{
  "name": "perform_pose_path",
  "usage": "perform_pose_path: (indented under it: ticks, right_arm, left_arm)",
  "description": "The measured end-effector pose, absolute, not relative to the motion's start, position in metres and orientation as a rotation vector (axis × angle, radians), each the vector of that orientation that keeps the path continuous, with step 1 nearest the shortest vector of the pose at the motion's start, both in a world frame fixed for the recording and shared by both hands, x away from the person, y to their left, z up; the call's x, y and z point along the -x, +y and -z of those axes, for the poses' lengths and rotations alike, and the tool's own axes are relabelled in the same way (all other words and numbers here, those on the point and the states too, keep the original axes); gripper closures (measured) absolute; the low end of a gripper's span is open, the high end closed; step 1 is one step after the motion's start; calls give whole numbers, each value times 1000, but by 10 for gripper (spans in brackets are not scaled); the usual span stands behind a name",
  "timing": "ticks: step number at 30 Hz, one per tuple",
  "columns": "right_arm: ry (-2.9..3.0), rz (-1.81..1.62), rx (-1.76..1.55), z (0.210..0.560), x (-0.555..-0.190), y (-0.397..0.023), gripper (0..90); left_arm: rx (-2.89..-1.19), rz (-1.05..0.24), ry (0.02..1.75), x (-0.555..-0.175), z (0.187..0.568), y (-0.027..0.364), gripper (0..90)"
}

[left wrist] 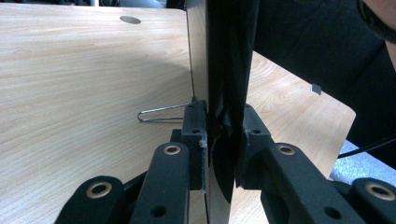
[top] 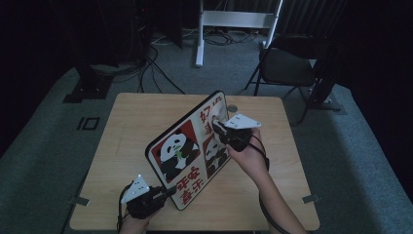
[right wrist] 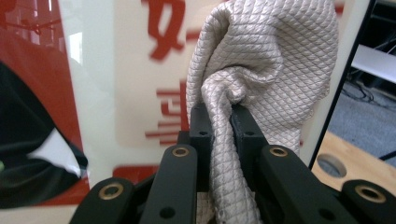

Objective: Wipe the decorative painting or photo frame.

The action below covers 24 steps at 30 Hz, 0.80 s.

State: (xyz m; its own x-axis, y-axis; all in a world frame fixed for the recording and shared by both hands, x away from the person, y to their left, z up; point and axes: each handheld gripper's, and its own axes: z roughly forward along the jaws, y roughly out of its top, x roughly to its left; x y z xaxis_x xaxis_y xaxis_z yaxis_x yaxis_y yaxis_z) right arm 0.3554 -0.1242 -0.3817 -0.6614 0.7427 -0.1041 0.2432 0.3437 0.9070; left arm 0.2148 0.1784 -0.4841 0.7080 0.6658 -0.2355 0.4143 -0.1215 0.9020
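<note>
Panda board (top: 187, 151): stiff, glossy, slippery; left gripper (left wrist: 223, 135) clamps its near edge.
Quilted cloth (right wrist: 261, 65): soft; right gripper (right wrist: 219, 121) pinches a fold.

Dim room w/ grey carpet (top: 44, 141), light-wood bench (top: 136, 117), black folding chair (top: 287, 66) at rear right, white stand frame (top: 234, 19), cables (top: 160, 68) across floor.

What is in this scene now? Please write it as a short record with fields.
work: wiping a picture board with a cloth
board: panda board, standing tilted on its edge on the table
left gripper: shut on the board's near edge
right gripper: shut on the beige cloth, cloth against the board's printed face
other: wire clip lying on the table beside the board
</note>
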Motion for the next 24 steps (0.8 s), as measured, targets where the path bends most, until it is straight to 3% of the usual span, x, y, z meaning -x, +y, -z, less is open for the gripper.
perform_pose_path:
  ticks: [24]
  right_arm:
    - [2188,-1190,-987,448,-352,-145,814]
  left_arm:
    - [-1752,-277,860,-214,484,177,774]
